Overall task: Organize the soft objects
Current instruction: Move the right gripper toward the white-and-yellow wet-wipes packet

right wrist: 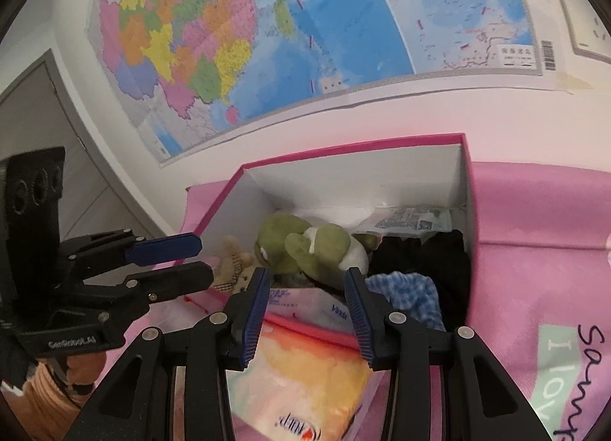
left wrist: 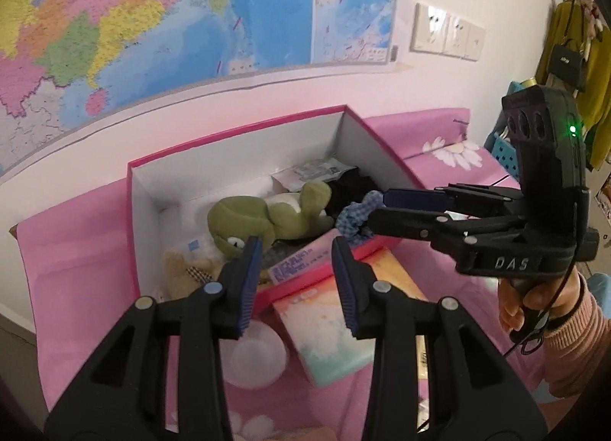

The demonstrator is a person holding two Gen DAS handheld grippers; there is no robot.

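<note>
**Soft toys in the pink box, both tongs hanging over its near edge**

Pink bedding [left wrist: 76,250] with white daisies covers the surface before me, and a big coloured map [left wrist: 152,21] fills the wall behind it. Against that wall stands an open box [left wrist: 236,143], pink outside and white inside.

Inside the box lies a green plush frog [left wrist: 267,212] on its back, pale belly up, near the middle. A small tan teddy [left wrist: 187,269] sits in the near left corner, just beside the frog's head. Something black and soft [right wrist: 431,254] fills the right end, with a printed packet [right wrist: 412,219] behind it against the far wall. A blue checked cloth [right wrist: 412,296] sits in front of the black thing at the near right wall, partly over the rim. A flat tissue pack [left wrist: 294,261] with blue print leans on the near wall of the box, and a larger pastel pack [left wrist: 336,326] lies on the bedding just outside it.

My left tongs [left wrist: 298,280] hang above the near rim, spread, nothing between the blue pads. My right tongs [right wrist: 309,311] are also spread and hold nothing; seen from the left camera, their tips are right at the checked cloth, and I cannot tell whether they touch it. My right hand [left wrist: 534,307], in a pink ribbed sleeve, holds their handle.
</note>
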